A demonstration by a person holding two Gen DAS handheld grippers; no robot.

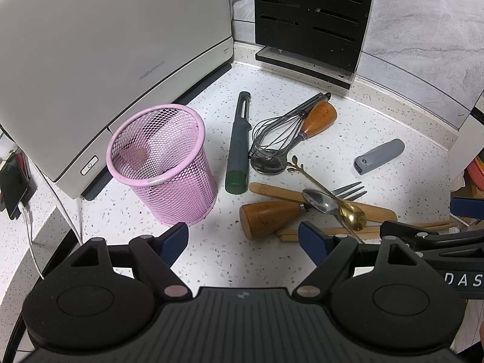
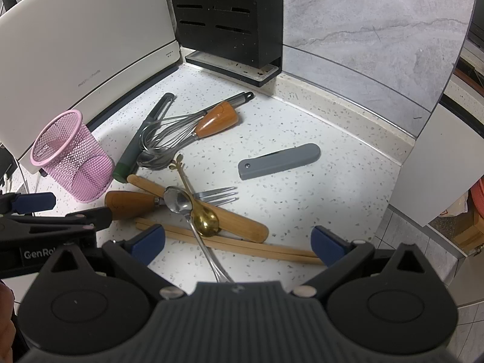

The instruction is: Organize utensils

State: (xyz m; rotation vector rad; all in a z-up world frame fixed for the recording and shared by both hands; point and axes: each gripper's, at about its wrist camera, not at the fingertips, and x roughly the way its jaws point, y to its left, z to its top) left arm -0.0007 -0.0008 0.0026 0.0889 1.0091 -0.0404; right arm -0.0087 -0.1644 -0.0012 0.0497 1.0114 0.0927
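Observation:
A pink mesh cup (image 1: 163, 166) (image 2: 71, 158) stands upright on the speckled counter, left of a pile of utensils. The pile holds a dark green peeler (image 1: 238, 145) (image 2: 142, 139), a wire whisk (image 1: 281, 133) (image 2: 178, 127), two wooden-handled pieces (image 1: 269, 216) (image 2: 130, 204), a fork (image 2: 216, 196), a silver spoon (image 2: 178, 201), a gold spoon (image 1: 352, 214) (image 2: 205, 219), a wooden spatula (image 2: 242, 220) and chopsticks (image 2: 257, 246). A grey folded tool (image 1: 379, 155) (image 2: 278, 160) lies apart to the right. My left gripper (image 1: 243, 243) is open and empty near the cup. My right gripper (image 2: 239, 243) is open and empty over the chopsticks.
A white appliance (image 1: 115, 45) (image 2: 87, 39) stands behind the cup. A black slotted knife block (image 1: 311, 18) (image 2: 227, 15) stands in the back corner against the grey wall. The counter's edge drops off at the left (image 1: 18, 260) and right (image 2: 423, 227).

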